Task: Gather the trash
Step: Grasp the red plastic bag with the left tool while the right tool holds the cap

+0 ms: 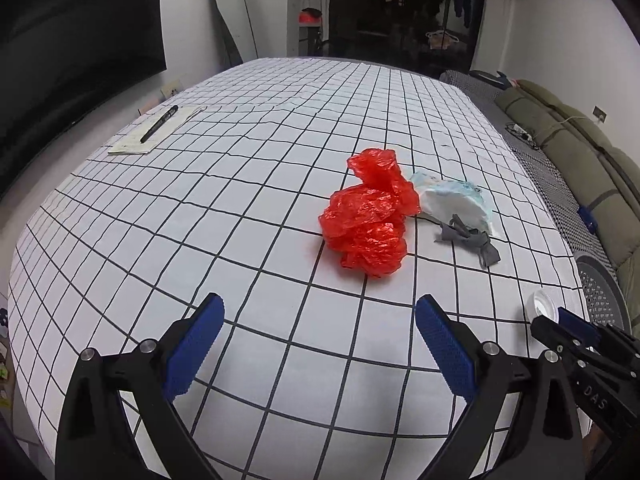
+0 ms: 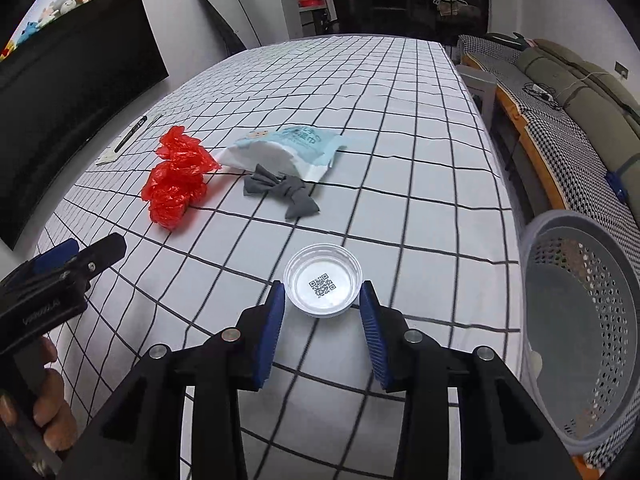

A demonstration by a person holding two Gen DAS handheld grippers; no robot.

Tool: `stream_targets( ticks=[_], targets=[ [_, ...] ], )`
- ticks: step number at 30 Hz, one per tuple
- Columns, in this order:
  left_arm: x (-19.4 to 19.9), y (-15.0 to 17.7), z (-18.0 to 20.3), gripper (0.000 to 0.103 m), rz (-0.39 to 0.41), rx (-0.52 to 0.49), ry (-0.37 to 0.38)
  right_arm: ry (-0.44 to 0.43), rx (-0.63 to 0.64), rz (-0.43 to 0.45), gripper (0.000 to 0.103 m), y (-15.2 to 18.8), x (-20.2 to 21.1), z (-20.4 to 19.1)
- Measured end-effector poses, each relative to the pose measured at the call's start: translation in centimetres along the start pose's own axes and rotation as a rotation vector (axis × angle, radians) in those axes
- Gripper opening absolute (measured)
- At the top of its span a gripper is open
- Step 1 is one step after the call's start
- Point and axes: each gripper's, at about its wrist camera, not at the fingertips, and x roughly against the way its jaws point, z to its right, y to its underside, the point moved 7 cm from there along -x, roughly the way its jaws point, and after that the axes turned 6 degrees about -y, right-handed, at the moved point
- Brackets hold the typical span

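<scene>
A crumpled red plastic bag (image 1: 370, 216) lies on the checked tablecloth, with a light blue tissue pack (image 1: 456, 200) and a grey rag (image 1: 472, 240) to its right. My left gripper (image 1: 318, 312) is open and empty, short of the red bag. In the right wrist view the red bag (image 2: 178, 178), tissue pack (image 2: 288, 150) and rag (image 2: 280, 192) lie further off. My right gripper (image 2: 323, 290) is open with its fingertips on either side of a small clear plastic cup (image 2: 322, 285) with a QR code, not closed on it. The cup also shows in the left wrist view (image 1: 542, 306).
A grey perforated basket (image 2: 584, 332) stands off the table's right edge. A pen (image 1: 159, 124) lies on a paper pad (image 1: 154, 130) at the far left. A black TV, a mirror and a clothes rack stand behind; a sofa is at right.
</scene>
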Motion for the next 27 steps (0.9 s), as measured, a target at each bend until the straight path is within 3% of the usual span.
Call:
stream_targets(
  ticks=[10,20,23,25,27],
  targets=[
    [-2.2,-2.2,1.9,0.095,-0.005,-0.044,-0.022,0.006,-0.065,0.014,0.037,1.4,1.5,3.3],
    [-5.9,-4.1,3.0,0.093,-0.064,-0.064,-0.040,-0.012,-0.093,0.030,0.037,1.3,2.3,4.8],
    [-7.0,-3.9,3.3,0.077,-0.097,-0.074,-0.029,-0.012,-0.104,0.033,0.037,1.3,2.4,5.1],
    [-7.5,-3.6,3.2,0.061,-0.122,-0.074,-0.018,-0.011,-0.107,0.034,0.037,1.3,2.4,5.3],
    [-7.7,-3.3,3.3,0.054,-0.134,-0.073,-0.005,-0.011,-0.108,0.034,0.037,1.4,2.5,5.3]
  ],
)
